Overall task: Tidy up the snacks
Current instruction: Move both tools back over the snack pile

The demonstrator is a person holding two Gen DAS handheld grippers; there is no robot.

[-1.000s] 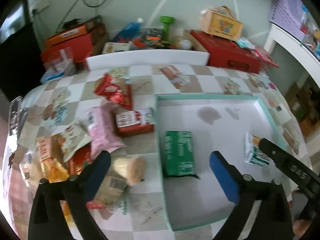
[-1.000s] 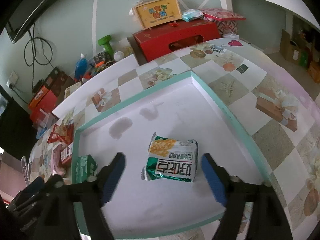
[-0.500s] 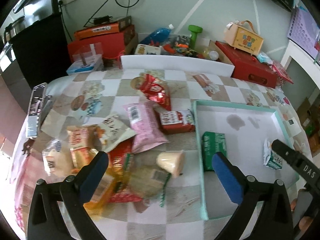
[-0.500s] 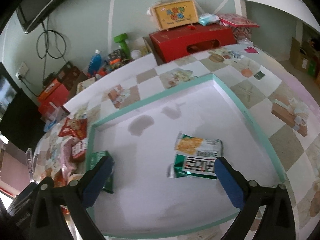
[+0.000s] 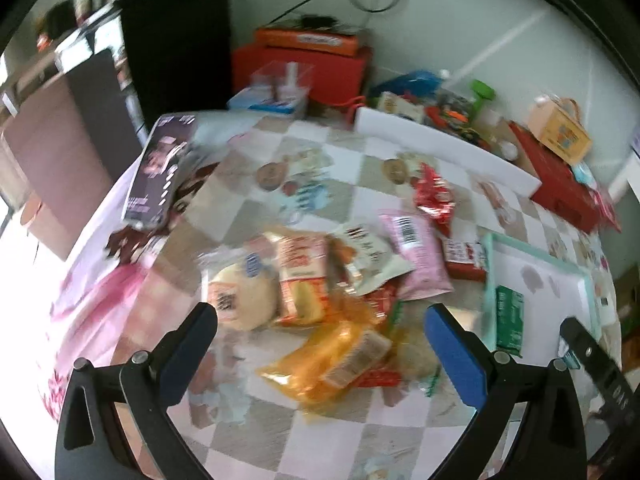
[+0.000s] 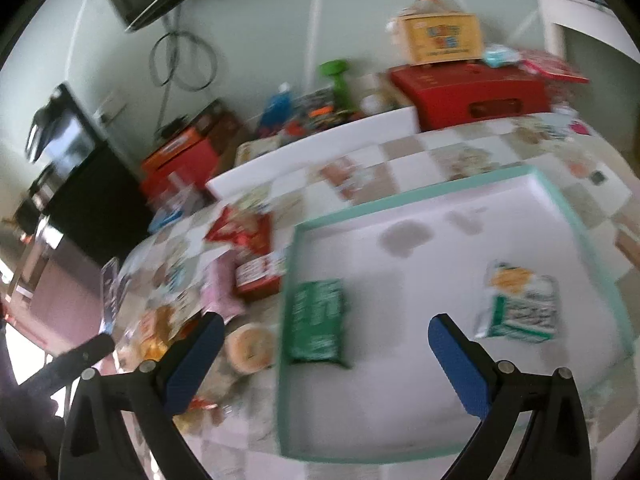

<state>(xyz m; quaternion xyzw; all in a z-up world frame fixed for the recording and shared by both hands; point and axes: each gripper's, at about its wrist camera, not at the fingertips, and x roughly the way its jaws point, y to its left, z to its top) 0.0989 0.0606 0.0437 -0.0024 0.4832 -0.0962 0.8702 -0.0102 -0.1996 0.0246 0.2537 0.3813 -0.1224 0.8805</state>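
A heap of snack packets lies on the checked tablecloth: a round bun point(image 5: 240, 300), an orange-wrapped cake point(image 5: 340, 356), a pink packet point(image 5: 416, 256) and a red packet point(image 5: 434, 196). My left gripper point(image 5: 320, 328) hangs open above this heap, nothing between its fingers. The teal-rimmed white tray point(image 6: 580, 232) holds a green box point(image 6: 316, 320) at its left wall and a green-and-white packet point(image 6: 516, 308) at the right. My right gripper point(image 6: 320, 336) stands open over the tray's left wall, holding nothing. Both views are blurred.
A red box point(image 6: 260, 274) lies just outside the tray's left wall. A dark magazine point(image 5: 160, 172) rests at the table's far left edge. Red boxes point(image 6: 472, 92), a yellow carton point(image 6: 440, 40) and a green dumbbell point(image 6: 340, 80) crowd the back along the wall.
Both grippers have swung left, away from the tray and toward the snack heap. The right gripper has opened wider and left the green-and-white packet lying in the tray.
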